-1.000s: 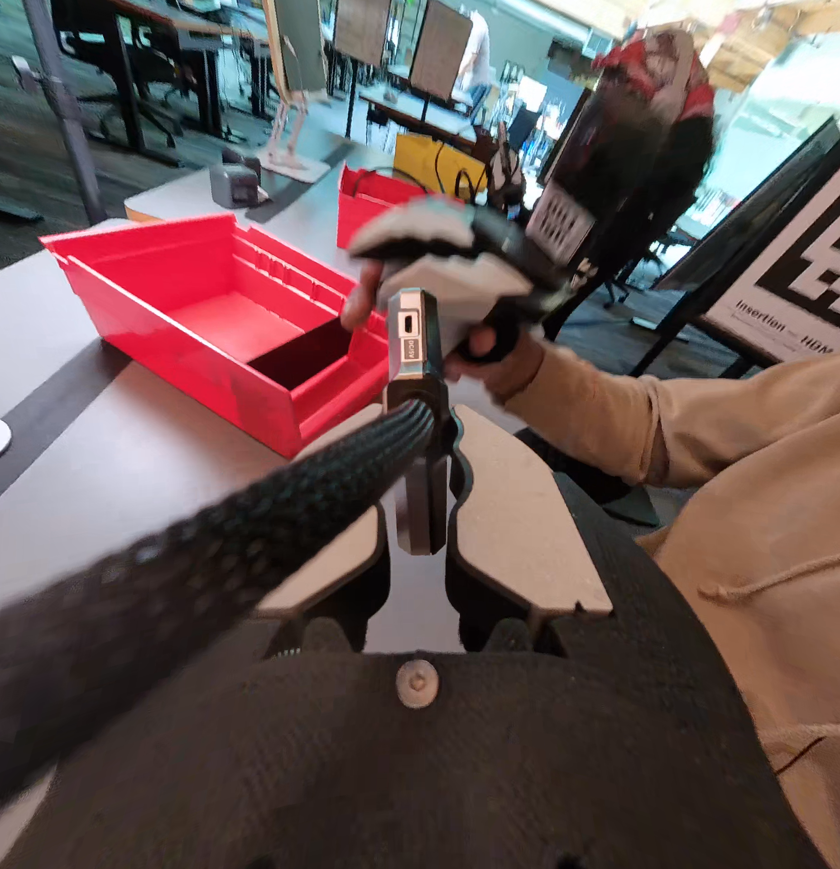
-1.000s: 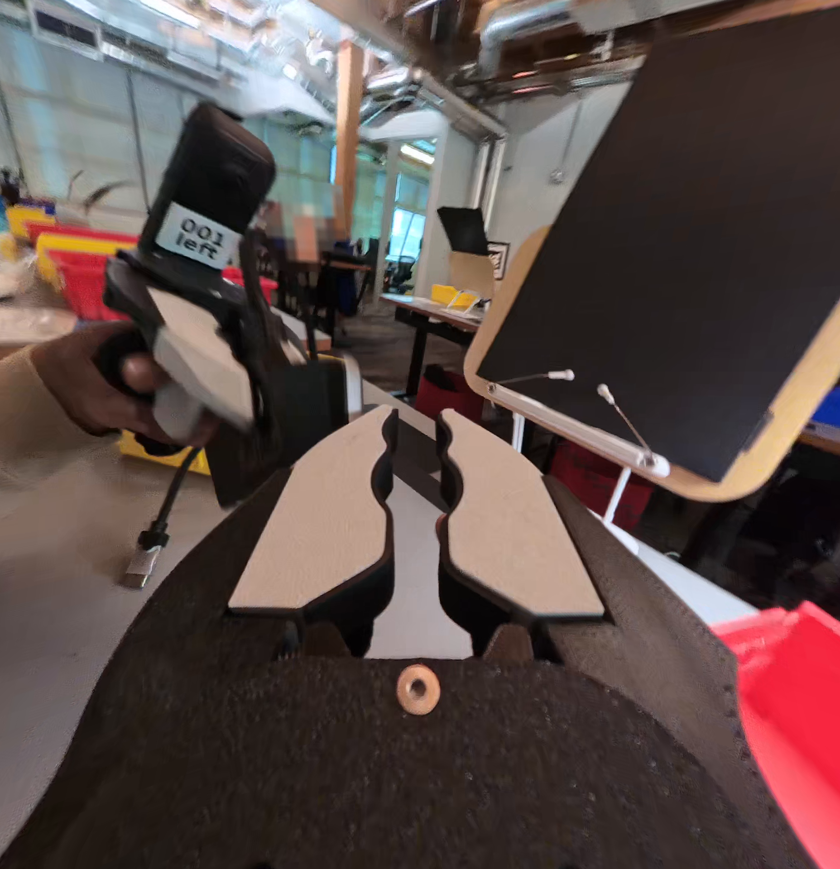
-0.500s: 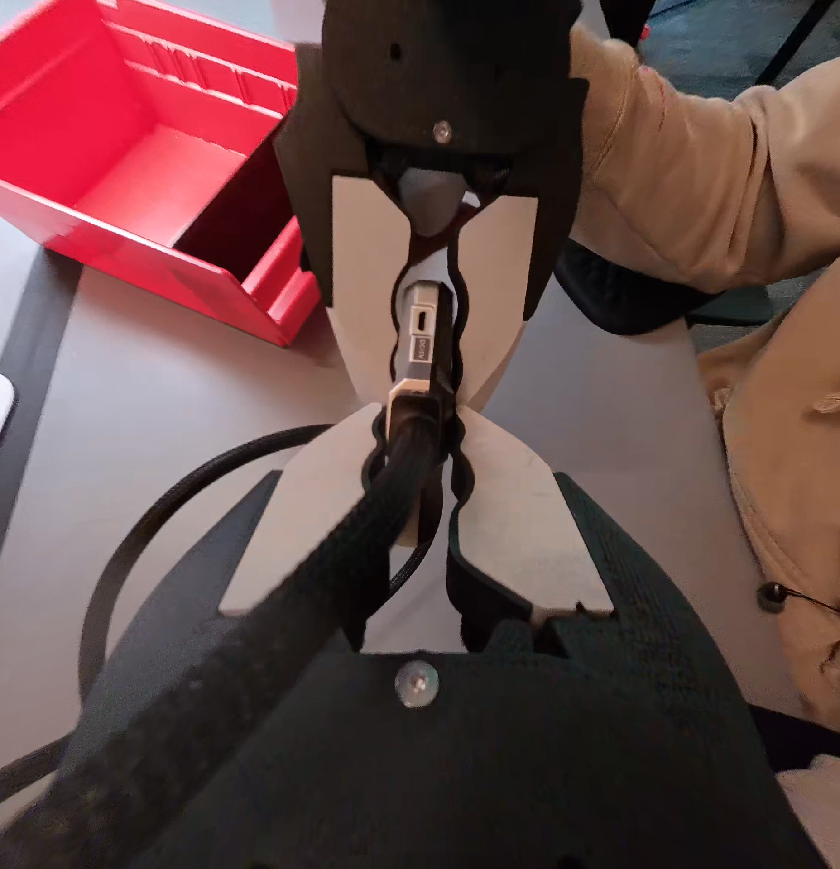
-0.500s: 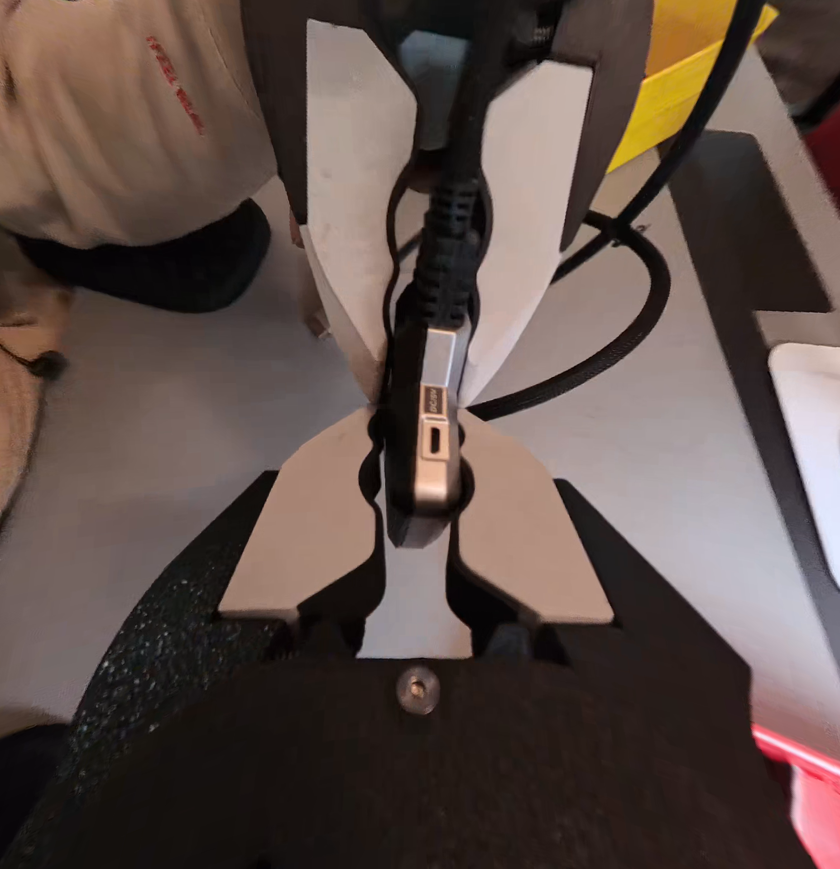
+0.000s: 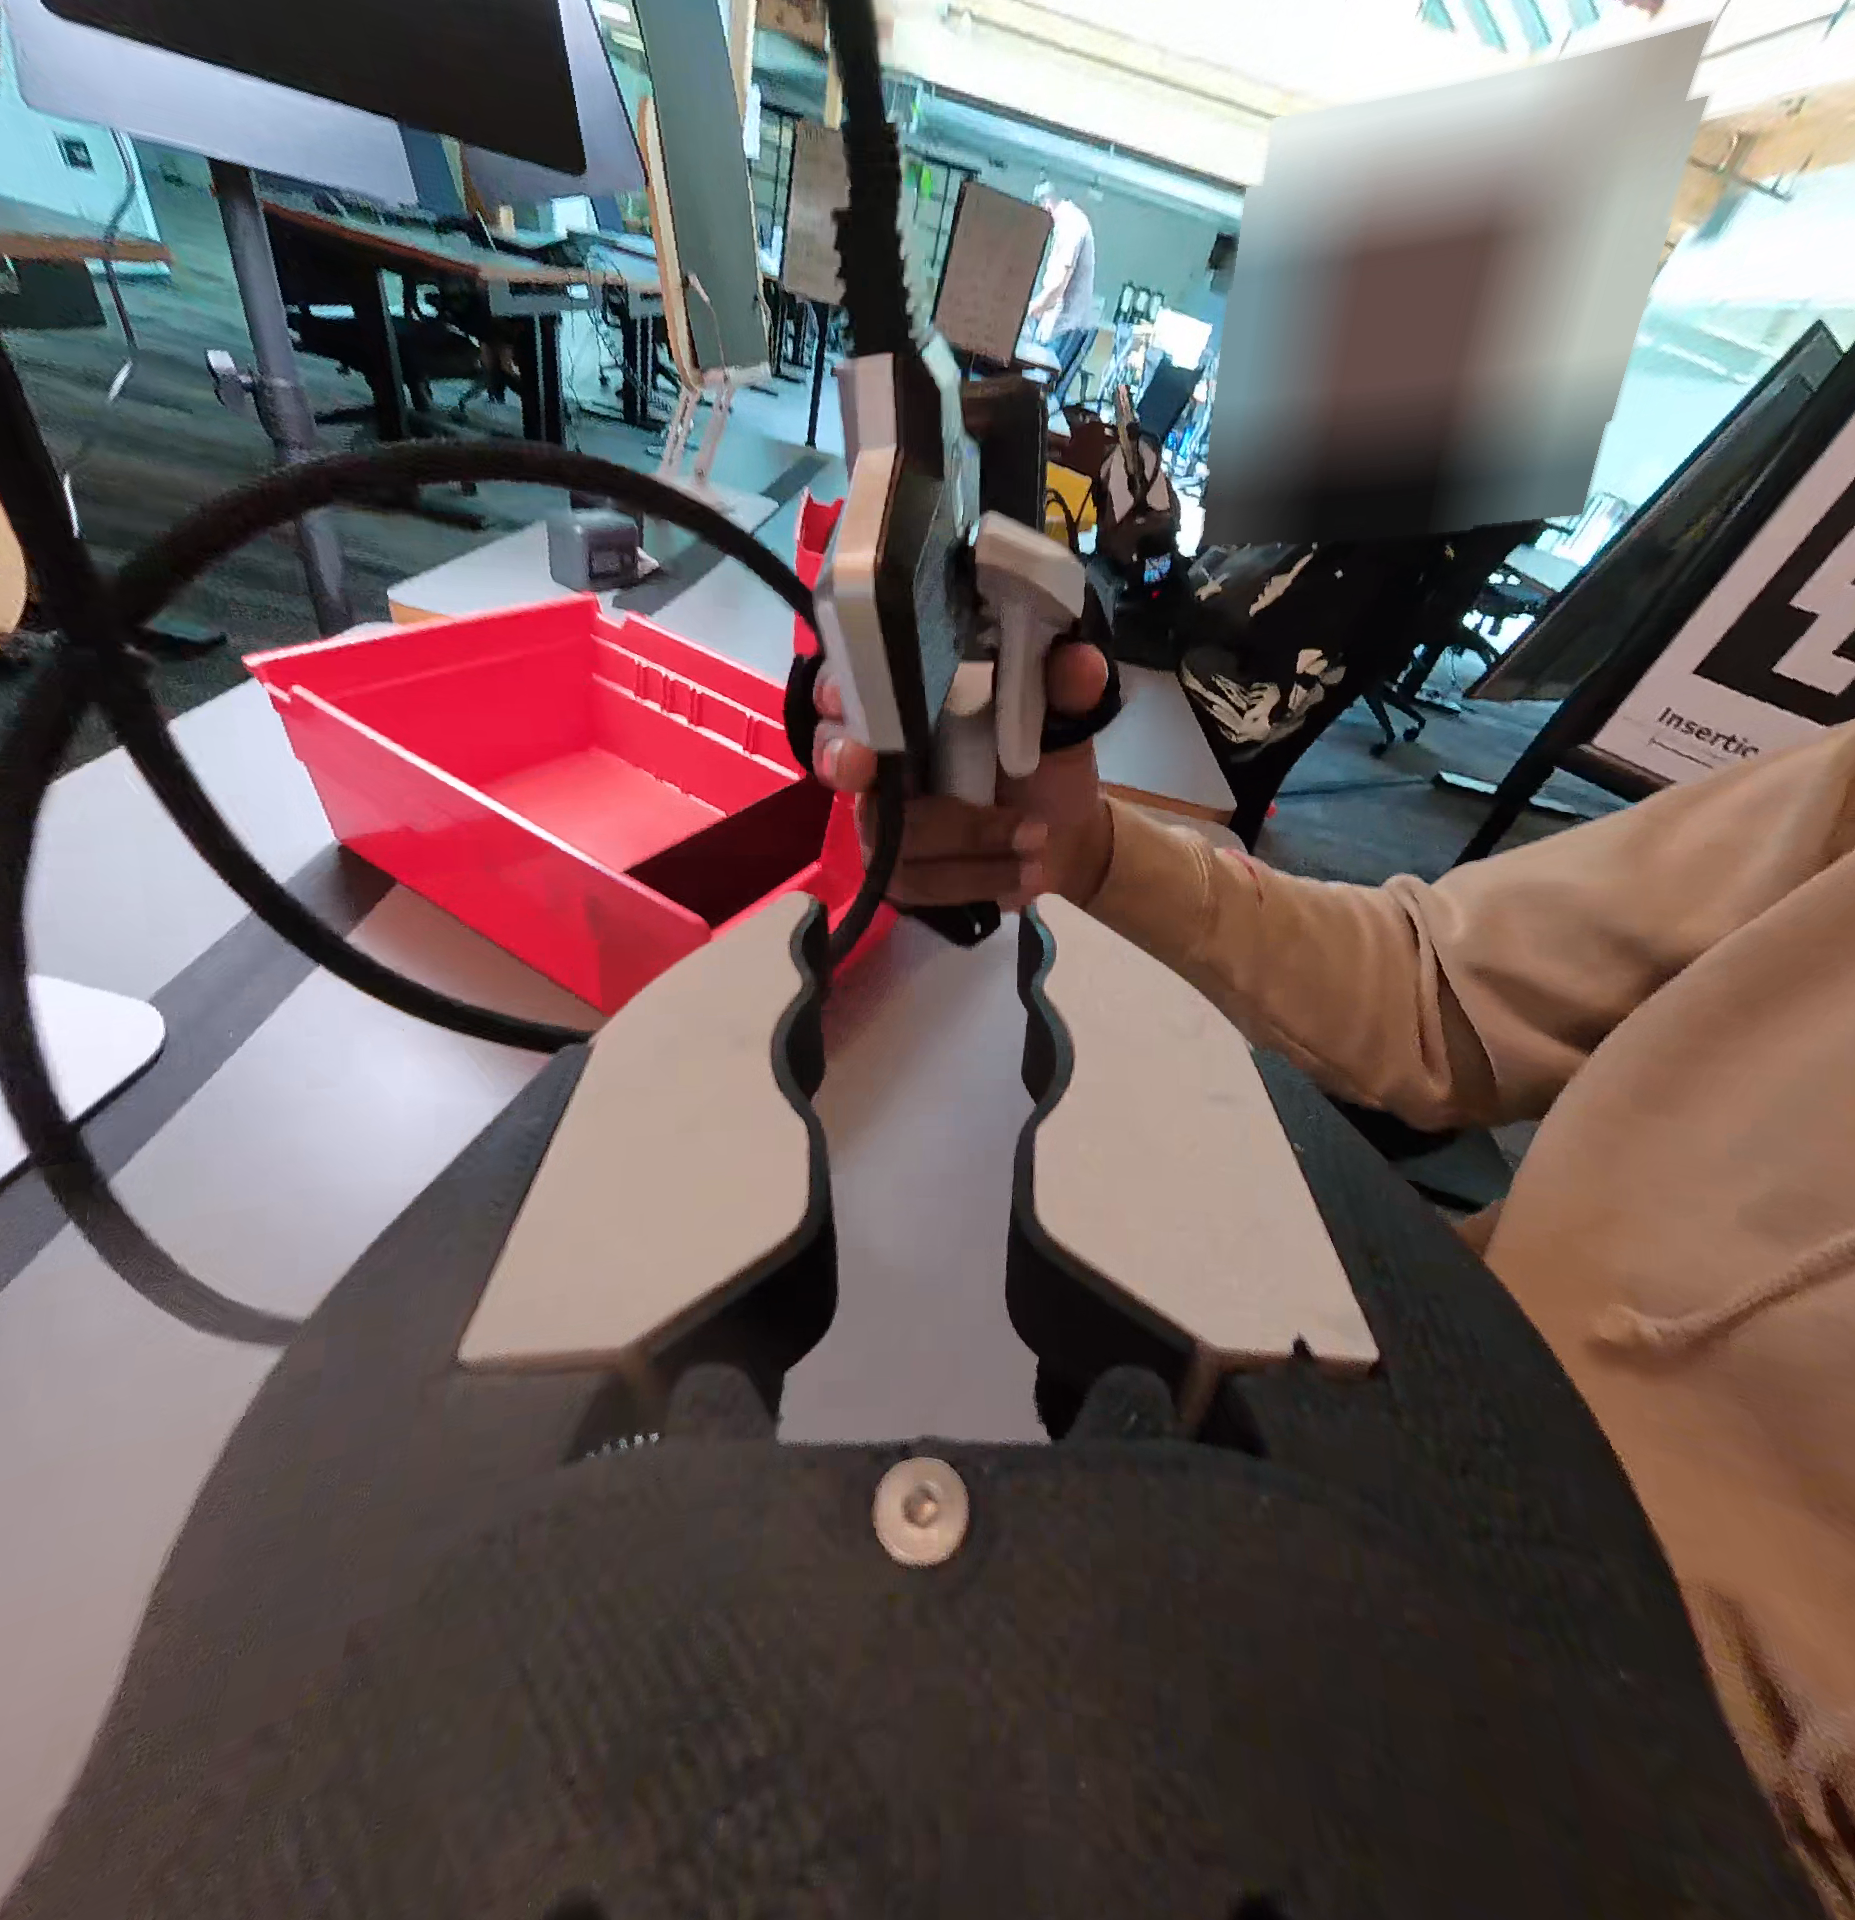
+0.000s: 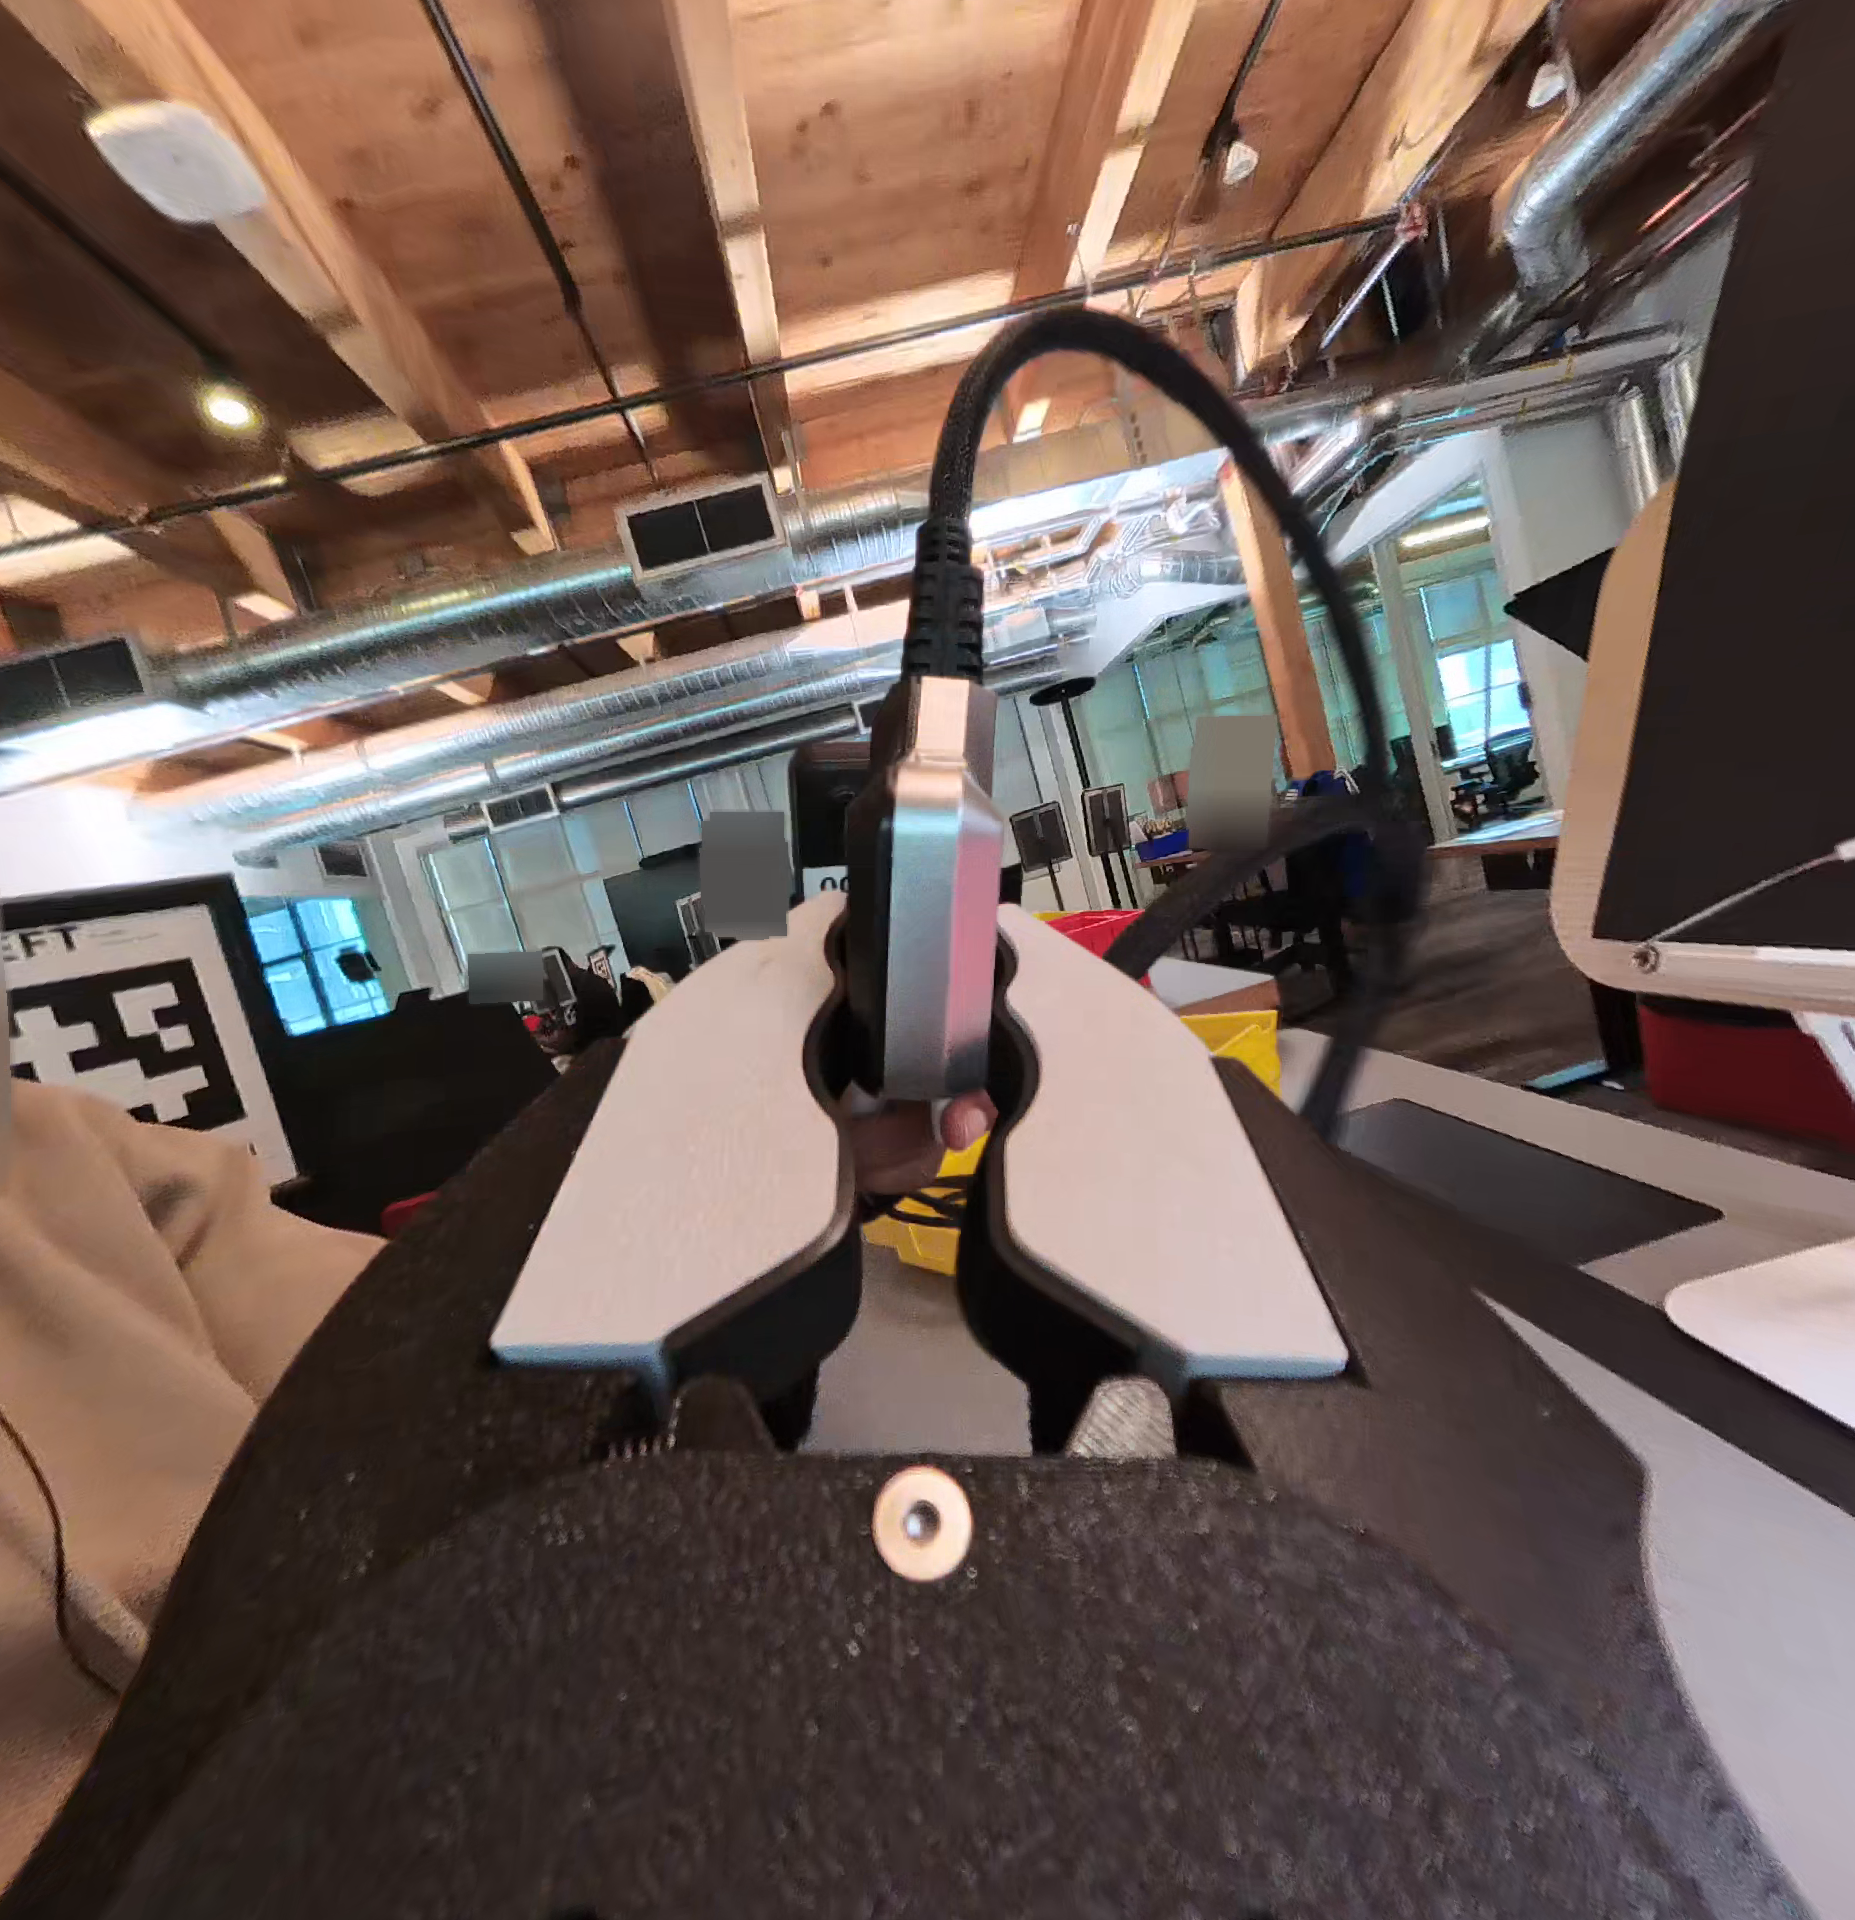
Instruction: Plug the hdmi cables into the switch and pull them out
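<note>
My right gripper (image 6: pixel 918 925) is shut on the silver and black switch (image 6: pixel 938 935) and holds it upright in the air. A black braided hdmi cable (image 6: pixel 944 582) is plugged into the switch's top end and arcs up and off to the right. In the left wrist view the switch (image 5: pixel 881 582) sits in the right gripper (image 5: pixel 938 540), held by a hand, with the cable (image 5: pixel 871 156) rising from it and looping wide at the left (image 5: pixel 279 488). My left gripper (image 5: pixel 918 925) is open and empty, low and a little short of the switch.
A red bin (image 5: pixel 549 769) stands on the grey table (image 5: pixel 279 1143) behind the cable loop. A white stand base (image 5: pixel 61 1049) lies at the left edge. A beige sleeve (image 5: pixel 1422 987) reaches in from the right. A yellow bin (image 6: pixel 1224 1039) sits beyond the switch. One gripper's finger ends stand about 9 centimeters off the other's.
My left gripper has let go of the cable plug, opened and drawn back. My right gripper has tipped the switch up from over the table, with the cable still in it.
</note>
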`<state>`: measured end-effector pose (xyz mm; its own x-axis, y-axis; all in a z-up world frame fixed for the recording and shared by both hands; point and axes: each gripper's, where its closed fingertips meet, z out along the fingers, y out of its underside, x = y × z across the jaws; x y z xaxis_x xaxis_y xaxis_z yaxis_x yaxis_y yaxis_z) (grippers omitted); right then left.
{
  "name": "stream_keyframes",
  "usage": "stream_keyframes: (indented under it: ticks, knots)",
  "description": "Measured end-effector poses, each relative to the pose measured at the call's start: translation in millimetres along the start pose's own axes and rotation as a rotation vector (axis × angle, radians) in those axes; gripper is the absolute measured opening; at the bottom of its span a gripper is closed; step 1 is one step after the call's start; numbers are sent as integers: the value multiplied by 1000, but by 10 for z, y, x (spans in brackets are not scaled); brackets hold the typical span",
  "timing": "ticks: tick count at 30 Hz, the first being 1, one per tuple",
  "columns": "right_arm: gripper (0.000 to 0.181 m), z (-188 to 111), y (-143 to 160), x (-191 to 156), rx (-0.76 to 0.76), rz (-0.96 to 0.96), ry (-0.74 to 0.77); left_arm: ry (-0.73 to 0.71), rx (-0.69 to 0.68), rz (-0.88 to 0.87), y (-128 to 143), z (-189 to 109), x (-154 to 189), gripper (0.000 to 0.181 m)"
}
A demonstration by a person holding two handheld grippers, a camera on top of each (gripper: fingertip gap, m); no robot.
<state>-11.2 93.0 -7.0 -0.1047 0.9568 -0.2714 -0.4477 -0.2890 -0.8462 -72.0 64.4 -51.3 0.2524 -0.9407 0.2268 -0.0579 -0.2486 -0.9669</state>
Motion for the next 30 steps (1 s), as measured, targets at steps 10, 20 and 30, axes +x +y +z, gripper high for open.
stream_keyframes:
  ticks: [10, 20, 30]
  knots:
    - [21, 133, 542, 177, -124, 56, 38, -4, 71, -118, 258, 326, -291, 35]
    - [24, -10, 827, 317, -283, 85, 60, 69, 26, -102, 552, 421, -326, 21]
    - [30, -218, 1430, 109, -772, -105, -37, 70, -574, 53, 1257, 114, -190, 21]
